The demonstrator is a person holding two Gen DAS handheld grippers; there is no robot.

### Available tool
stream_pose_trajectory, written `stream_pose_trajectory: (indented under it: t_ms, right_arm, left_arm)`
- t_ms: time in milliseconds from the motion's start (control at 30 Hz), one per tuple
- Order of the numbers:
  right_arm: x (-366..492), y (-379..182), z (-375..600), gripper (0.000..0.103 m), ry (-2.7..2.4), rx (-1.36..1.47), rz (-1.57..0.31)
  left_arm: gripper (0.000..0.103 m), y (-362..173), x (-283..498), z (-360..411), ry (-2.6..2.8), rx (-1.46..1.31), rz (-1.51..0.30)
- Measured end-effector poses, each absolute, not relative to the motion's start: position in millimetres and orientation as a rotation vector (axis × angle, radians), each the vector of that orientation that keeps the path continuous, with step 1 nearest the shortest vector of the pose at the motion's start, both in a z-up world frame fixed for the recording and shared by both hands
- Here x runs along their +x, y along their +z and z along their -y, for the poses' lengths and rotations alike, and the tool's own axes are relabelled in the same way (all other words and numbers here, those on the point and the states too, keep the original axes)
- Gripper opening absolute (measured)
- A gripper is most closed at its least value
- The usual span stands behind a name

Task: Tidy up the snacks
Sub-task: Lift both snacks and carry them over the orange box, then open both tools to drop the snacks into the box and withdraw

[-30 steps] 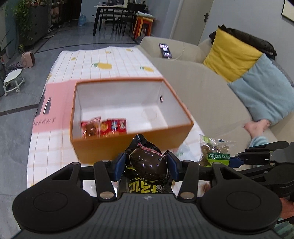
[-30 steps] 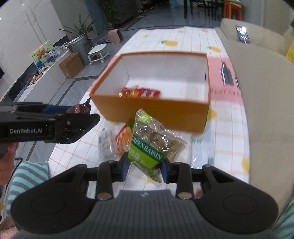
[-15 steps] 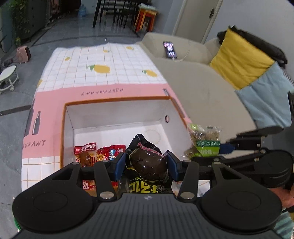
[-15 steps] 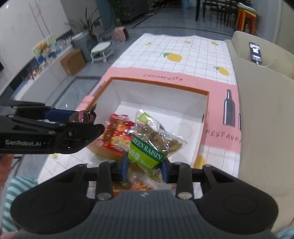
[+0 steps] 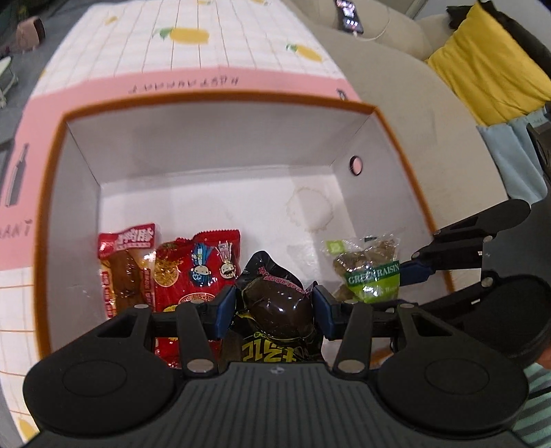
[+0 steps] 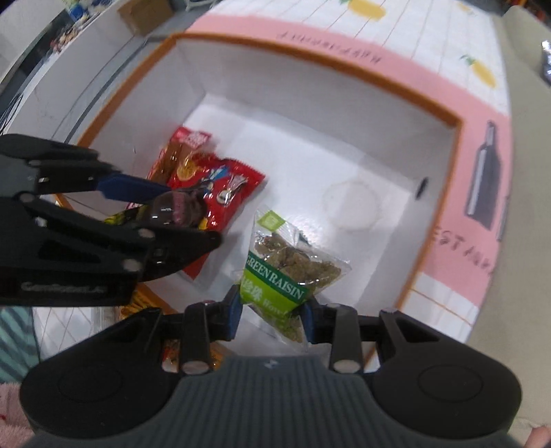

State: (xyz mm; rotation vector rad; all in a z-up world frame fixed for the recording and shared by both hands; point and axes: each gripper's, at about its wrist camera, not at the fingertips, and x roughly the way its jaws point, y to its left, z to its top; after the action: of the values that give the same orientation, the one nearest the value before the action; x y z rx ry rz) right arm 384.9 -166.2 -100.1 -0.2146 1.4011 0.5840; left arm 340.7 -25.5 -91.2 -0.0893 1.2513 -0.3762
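Observation:
An orange box [image 5: 220,103] with white inside walls stands open on the table; its far rim [image 6: 344,65] shows in the right wrist view too. My left gripper [image 5: 275,306] is shut on a dark brown snack packet [image 5: 279,303] and hangs over the box's near side. My right gripper [image 6: 272,310] is shut on a green raisin bag [image 6: 286,272], also over the box, to the right of the left one. On the box floor lie a red snack packet [image 5: 196,272] and a brown sausage packet [image 5: 125,265]. In the right wrist view the left gripper [image 6: 179,206] holds its packet above the red one.
The box stands on a pink and white checked tablecloth [image 5: 193,44] with lemon prints. A beige sofa [image 5: 406,103] runs along the right, with a phone [image 5: 349,15], a yellow cushion [image 5: 482,72] and a blue cushion [image 5: 509,155]. More packets [image 6: 141,303] lie on the table outside the box's near wall.
Both grippers have come forward and down, from in front of the box to over its inside, each still holding its packet. The view now looks steeply into the box.

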Motion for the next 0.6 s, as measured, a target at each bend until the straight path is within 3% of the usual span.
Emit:
stream_pose_trajectory:
  t_ms: [600]
  right_arm:
    - [407.2,-142.5,142.6,0.034,0.617,-0.333,-1.551]
  left_arm:
    - [0.057,-129.0,363.7,34.1,-0.360,-0.088,-1.368]
